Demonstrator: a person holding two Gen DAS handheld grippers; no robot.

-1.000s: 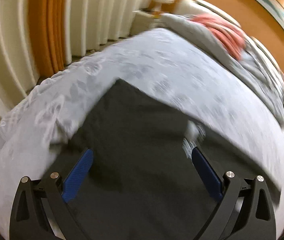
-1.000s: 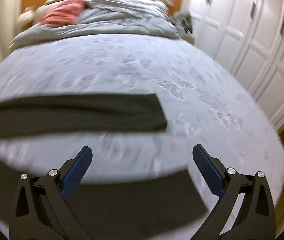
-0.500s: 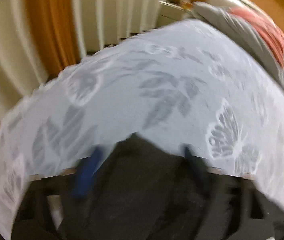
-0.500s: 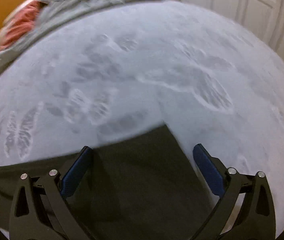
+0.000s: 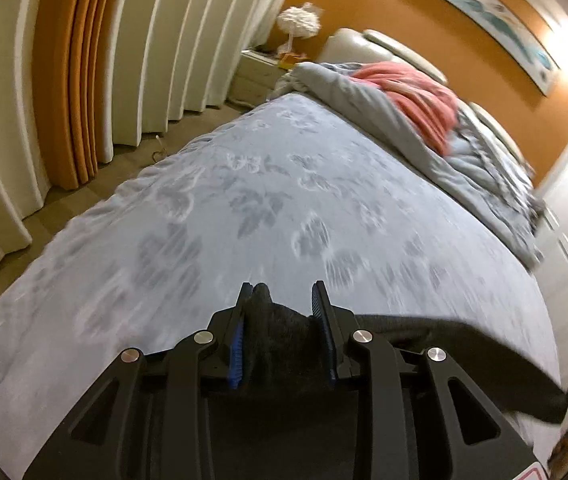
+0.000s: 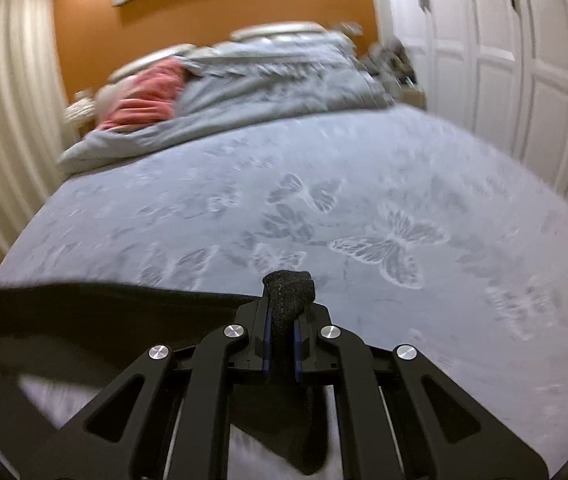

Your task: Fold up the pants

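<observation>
Your left gripper (image 5: 281, 300) and right gripper (image 6: 284, 322) pinch the dark pants (image 6: 95, 312) above the butterfly-patterned bed (image 6: 364, 208); curtains (image 5: 83, 60) fill the upper left.

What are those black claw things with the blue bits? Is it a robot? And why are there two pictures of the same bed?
It is not a robot by itself. A person holds two pinching tools, one in each hand, and each tool has a little camera looking along its fingers. That is why you get two pictures.

One picture is from the left gripper, the other from the right gripper. The blue bits are soft pads for gripping. Both grippers are squeezed shut on dark pants, one corner each, lifted over a bed with a butterfly cover. A grey duvet and a pink blanket lie at the far end.
</observation>
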